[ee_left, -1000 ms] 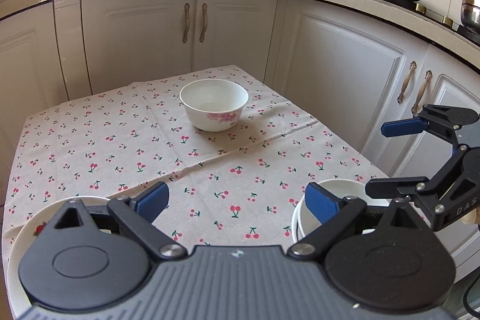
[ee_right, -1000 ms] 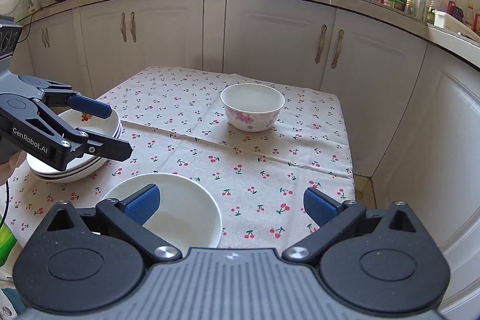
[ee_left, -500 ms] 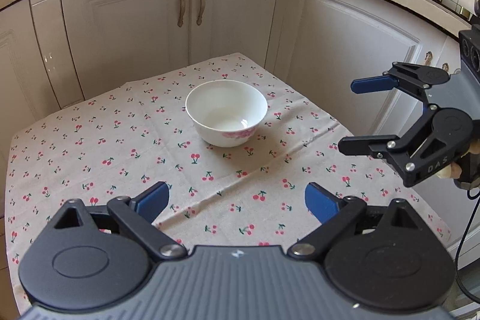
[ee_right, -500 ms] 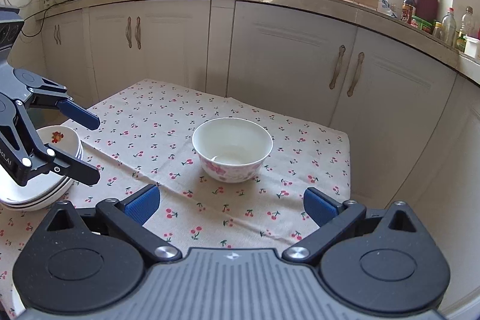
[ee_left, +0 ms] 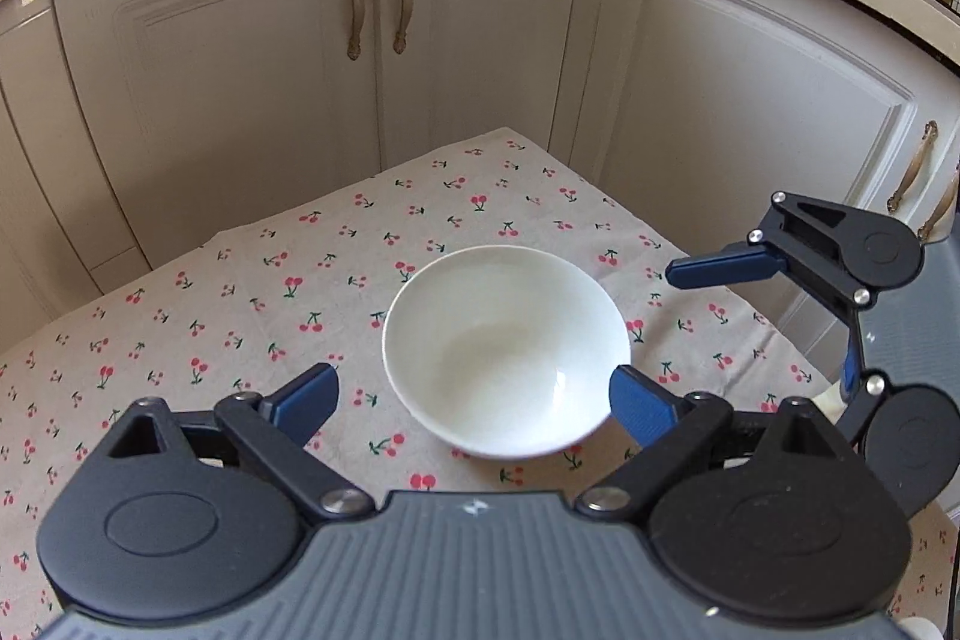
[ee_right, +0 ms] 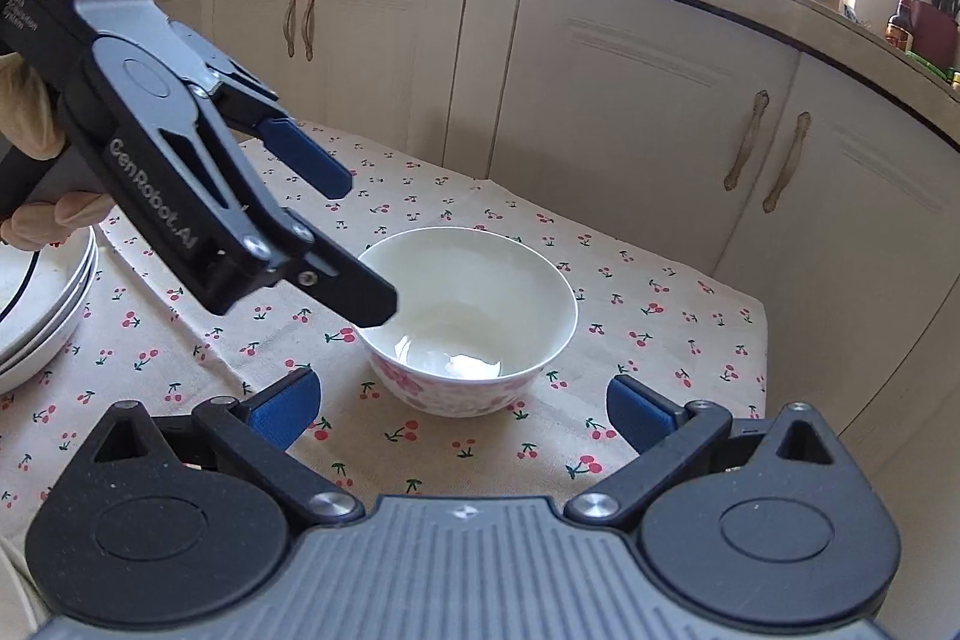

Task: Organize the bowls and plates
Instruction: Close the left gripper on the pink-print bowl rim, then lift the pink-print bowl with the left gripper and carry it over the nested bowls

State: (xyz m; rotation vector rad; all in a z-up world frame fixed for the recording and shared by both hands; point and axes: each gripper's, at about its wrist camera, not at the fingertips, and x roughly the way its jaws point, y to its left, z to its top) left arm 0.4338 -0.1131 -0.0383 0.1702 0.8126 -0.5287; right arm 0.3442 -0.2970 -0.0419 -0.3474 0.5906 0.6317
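Cherry-print tablecloth (ee_left: 252,304) under both my grippers: left gripper (ee_left: 474,400) and right gripper (ee_right: 465,409) with jaws spread and empty, white bowl (ee_left: 507,352) just ahead between them, likely glazed, slick, breakable, so I'd pinch its rim wall.

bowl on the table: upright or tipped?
Upright. The bowl rests on its base on the tablecloth, rim up, its inside visible in both views.
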